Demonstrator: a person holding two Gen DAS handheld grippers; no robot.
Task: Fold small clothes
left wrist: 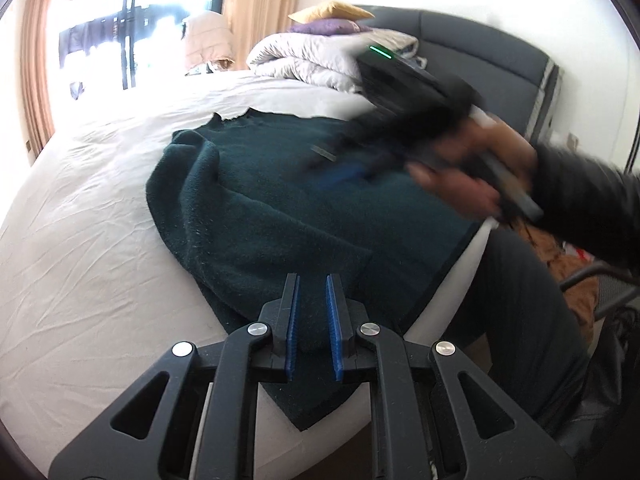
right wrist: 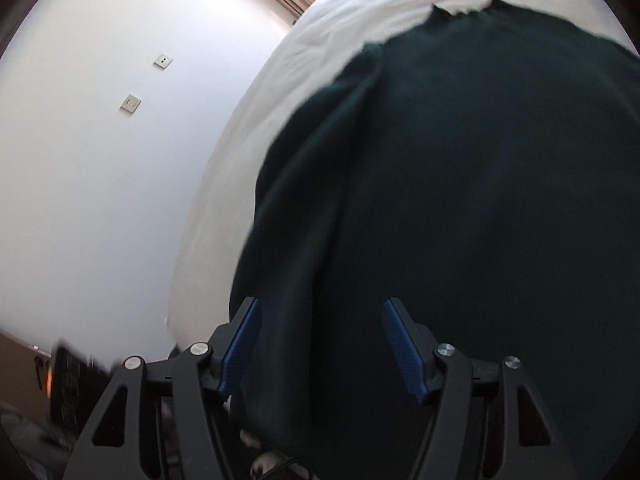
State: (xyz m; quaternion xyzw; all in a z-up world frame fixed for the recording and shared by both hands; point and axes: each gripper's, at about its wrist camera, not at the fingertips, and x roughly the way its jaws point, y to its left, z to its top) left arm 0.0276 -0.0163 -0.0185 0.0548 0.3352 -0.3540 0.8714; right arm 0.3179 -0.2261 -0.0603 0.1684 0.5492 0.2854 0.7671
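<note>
Under and ahead of the left gripper (left wrist: pixel 313 316) lies a white, creased bed sheet (left wrist: pixel 92 240) on a bed, and on it a dark green fleece garment (left wrist: pixel 280 200) is spread, its near corner hanging over the bed edge below the fingers. Both blue pads (left wrist: pixel 333 328) stand close together with a fold of the garment pinched between them, so this gripper is clamped on the cloth. Beyond the garment, at the far end of the bed, sit a bunched grey quilt (left wrist: pixel 312 60), a purple cushion (left wrist: pixel 328 27) and a yellow cushion (left wrist: pixel 332 10) against a dark padded headboard (left wrist: pixel 480 48). To the far left a bright window (left wrist: pixel 120 20) is framed by orange curtains (left wrist: pixel 256 8). To the right, over the garment, the person's right hand (left wrist: pixel 472 168) holds the right gripper (left wrist: pixel 340 160), blurred, with a green light on its body; a dark sleeve (left wrist: pixel 592 196) follows it. From the right wrist, the right gripper (right wrist: pixel 322 344) hangs with its fingers wide apart and the garment (right wrist: pixel 480 200) filling the space ahead and between them, the pads not pressing on it. Left of that gripper runs the sheet's edge (right wrist: pixel 248 140), then a plain white wall (right wrist: pixel 100 180) carrying two small square plates (right wrist: pixel 131 102). No writing or label can be read in either view.
</note>
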